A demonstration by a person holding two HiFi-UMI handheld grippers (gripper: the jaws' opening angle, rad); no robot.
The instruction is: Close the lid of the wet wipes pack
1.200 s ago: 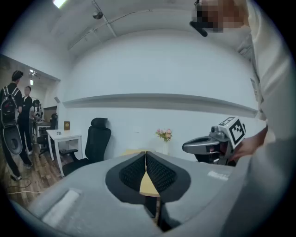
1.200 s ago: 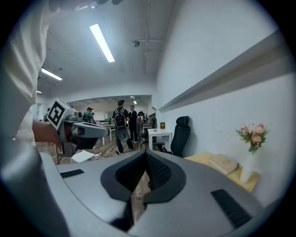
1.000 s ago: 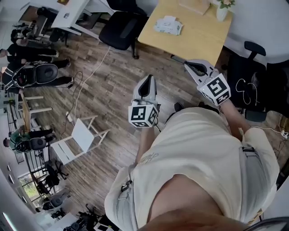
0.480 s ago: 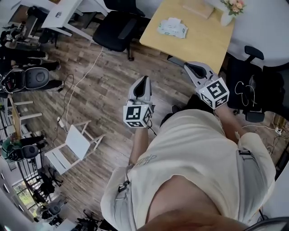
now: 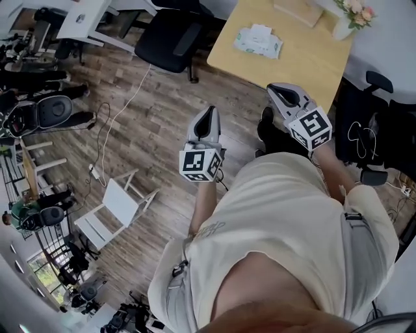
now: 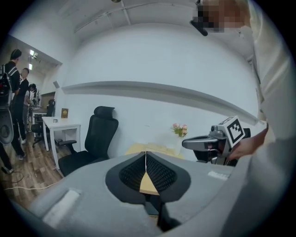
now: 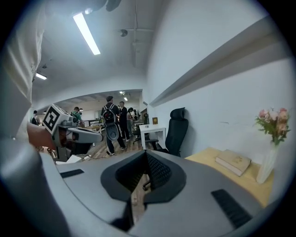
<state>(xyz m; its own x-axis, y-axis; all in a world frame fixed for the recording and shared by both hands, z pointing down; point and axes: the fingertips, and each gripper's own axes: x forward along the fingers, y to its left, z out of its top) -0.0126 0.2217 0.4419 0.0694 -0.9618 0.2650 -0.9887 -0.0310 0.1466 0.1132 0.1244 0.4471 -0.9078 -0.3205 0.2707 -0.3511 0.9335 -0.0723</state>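
**— Tools first: how do they stand?**
— Left tool [image 6: 145, 155] and right tool [image 7: 147, 156] are both pressed together with nothing between the jaws. I hold them up over the wooden floor [image 5: 149, 130].

**— And the pack?**
— The wet wipes pack [image 5: 259, 40] lies flat on the pale yellow surface [image 5: 305, 65], well apart from both. A white flap on top may be the open lid, but it's too small to tell.

**— What could go wrong?**
— It looks like soft, slick film. A sideways push could skid it along the smooth surface instead of shutting it. A book [image 5: 298, 9] and a vase of flowers [image 5: 344, 25] stand beyond.
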